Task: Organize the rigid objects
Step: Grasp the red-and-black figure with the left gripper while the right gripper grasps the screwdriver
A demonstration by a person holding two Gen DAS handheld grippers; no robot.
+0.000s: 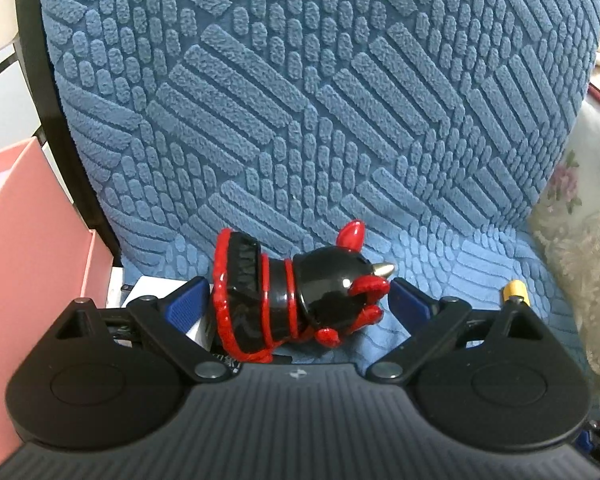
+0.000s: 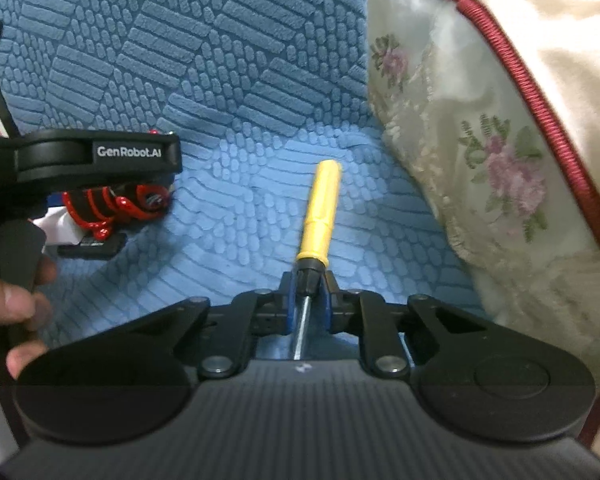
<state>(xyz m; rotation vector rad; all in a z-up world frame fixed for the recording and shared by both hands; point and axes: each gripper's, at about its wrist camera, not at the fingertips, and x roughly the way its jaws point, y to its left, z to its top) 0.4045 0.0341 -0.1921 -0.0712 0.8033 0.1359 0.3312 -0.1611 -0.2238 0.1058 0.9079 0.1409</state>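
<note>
- Two grippers are at work over one blue textured fabric seat cover, the largest thing here, which runs from the seat up the chair back; both task things are on or just above it.
- To the right lies a cream floral cushion with red piping, near my right side but not touching what I hold.
- At the far left edge stands a pink cardboard box, open at the top. I judge it the likely place for sorted things, though nothing confirms that.
- My left gripper has its blue pads spread wide, one on either side of the glossy black-and-red toy figurine, which lies on its side, partly over a white-and-black flat item I cannot identify. The pads do not look to be pressing it.
- My right gripper is clamped on the yellow-handled screwdriver at its black collar, handle pointing away from me, steel shaft running back between the fingers.
- Step in hand, as I judge it: the screwdriver is secured, the figurine not yet gripped.
- Next, the left pads must close squarely on the figurine's rounded, slick body, since it could slip or roll.
</note>
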